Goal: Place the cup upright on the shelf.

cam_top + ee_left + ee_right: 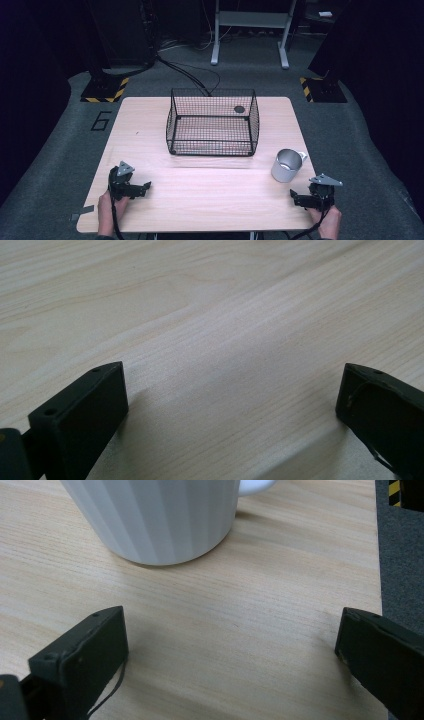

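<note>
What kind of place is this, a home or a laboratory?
Probably a lab or recording studio: black curtains, hazard-striped stands on grey carpet, and a floor marking "6" beside the table.

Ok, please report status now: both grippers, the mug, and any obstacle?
Left gripper open, empty. Right gripper open, empty, near mug. Mug upright on table, outside wire basket. Nothing between.

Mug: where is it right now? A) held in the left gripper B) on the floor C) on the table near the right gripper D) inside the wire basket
C: the mug stands upright on the table, outside the wire basket, just ahead of the open right gripper.
</note>
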The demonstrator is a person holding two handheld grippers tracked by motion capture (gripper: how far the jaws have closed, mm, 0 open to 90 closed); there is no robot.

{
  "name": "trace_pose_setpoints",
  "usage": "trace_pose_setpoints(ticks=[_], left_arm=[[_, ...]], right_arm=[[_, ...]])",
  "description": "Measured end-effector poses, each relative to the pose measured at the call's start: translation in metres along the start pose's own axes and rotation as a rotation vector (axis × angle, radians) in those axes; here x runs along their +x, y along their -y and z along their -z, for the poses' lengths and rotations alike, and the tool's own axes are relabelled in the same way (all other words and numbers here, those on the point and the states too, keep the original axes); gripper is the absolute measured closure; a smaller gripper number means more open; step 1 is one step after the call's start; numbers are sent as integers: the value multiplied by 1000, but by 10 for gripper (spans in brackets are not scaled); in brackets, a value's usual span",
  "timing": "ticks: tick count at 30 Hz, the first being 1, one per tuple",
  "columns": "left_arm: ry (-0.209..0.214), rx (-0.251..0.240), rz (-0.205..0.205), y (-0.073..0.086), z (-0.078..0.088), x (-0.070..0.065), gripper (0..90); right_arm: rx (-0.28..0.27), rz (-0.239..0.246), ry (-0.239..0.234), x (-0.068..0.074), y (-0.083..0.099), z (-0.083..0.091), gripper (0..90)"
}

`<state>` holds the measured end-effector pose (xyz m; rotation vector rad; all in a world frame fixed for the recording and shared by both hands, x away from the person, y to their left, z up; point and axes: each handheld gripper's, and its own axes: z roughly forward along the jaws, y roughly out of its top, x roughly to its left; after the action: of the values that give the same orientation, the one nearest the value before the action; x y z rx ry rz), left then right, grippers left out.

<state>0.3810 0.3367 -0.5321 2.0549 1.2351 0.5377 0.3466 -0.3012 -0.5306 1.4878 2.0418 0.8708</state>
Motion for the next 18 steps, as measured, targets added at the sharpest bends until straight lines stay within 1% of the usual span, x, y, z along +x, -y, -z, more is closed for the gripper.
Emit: trace_pose_setpoints(ticks=[1, 3, 6, 7, 8, 11, 14, 15, 17, 18], left_arm=[[0, 0, 0, 0, 0, 0, 3], [0, 0, 0, 0, 0, 0, 3], [0, 0, 0, 0, 0, 0, 4], [0, 0, 0, 0, 0, 0, 4], [0, 0, 0, 0, 0, 0, 4], [-1, 0, 0, 0, 0, 0, 4], [-1, 0, 0, 0, 0, 0, 4], [-1, 0, 0, 0, 0, 0, 4], [-1, 0, 0, 0, 0, 0, 5], [-2, 0, 2, 0, 0, 0, 5]], right_arm=[[10, 3, -1, 0, 0, 0, 0], [0, -1, -1, 0, 0, 0, 0], [0, -3, 0, 0, 0, 0, 0], [8, -3, 3, 0, 0, 0, 0], [0, -4, 4, 1, 0, 0, 0], [2, -7, 8, 1, 0, 0, 0], [13, -13, 12, 2, -1, 0, 0], [26, -8, 7, 1, -2, 0, 0], [29, -6, 6, 1, -2, 0, 0], [33, -18, 5, 4, -3, 1, 0]])
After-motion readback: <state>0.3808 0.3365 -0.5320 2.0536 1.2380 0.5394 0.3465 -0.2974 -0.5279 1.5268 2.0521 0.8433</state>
